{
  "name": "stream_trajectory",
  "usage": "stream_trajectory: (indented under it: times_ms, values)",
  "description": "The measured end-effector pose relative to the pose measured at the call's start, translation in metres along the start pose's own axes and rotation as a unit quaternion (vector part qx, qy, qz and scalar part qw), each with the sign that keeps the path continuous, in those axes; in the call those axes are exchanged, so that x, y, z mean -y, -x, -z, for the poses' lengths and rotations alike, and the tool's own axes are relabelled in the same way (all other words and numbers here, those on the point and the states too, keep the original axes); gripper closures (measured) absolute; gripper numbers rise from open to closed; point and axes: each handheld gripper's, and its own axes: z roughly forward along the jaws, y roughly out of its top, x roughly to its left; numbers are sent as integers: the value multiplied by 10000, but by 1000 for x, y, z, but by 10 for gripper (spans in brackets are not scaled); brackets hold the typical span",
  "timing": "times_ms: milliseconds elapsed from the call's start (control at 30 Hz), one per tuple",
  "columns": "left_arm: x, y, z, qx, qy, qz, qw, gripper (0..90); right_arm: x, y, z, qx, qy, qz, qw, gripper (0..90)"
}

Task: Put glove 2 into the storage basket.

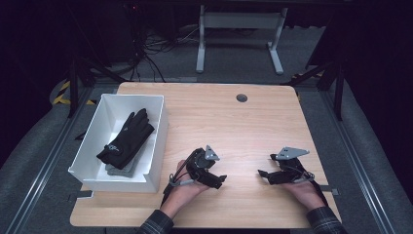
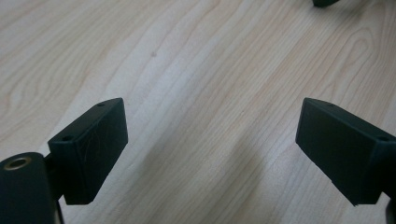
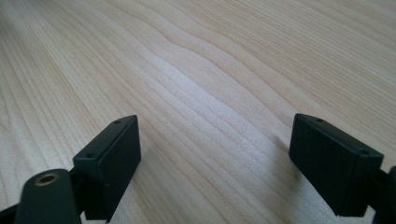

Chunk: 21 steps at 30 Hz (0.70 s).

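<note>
I hold my left hand-held gripper low over the front part of the wooden counter, its jaws standing wide apart with nothing between them; in the left gripper view the two black pads frame bare pale wood grain. My right hand-held gripper sits at the same depth of the counter, a little to the right, and its jaws are parted too, empty, with the counter's grain running between them in the right gripper view, where one pad shows at the left. The two tools point toward each other with a strip of bare wood between their tips. My left hand and right hand come in from the near edge, plaid sleeves showing at the wrists.

The nearest things lie to the left of my left hand-held gripper: a white bin stands on the left side of the counter, and inside it a black glove rests on top of a grey glove, fingers pointing away from me. Both tools are apart from the bin, the left one just beside its right wall.
</note>
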Motion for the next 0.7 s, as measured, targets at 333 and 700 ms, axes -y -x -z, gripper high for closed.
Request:
stream_trajectory:
  times_ms: [333,700]
  values:
    - [13,-1,-15,-167,-168,-43,9997,4,0,0,0,4,-6,2,10000,171]
    - [20,-2,-16,-124,100,-205,9997,0,0,0,0,10,-1,15,10000,169]
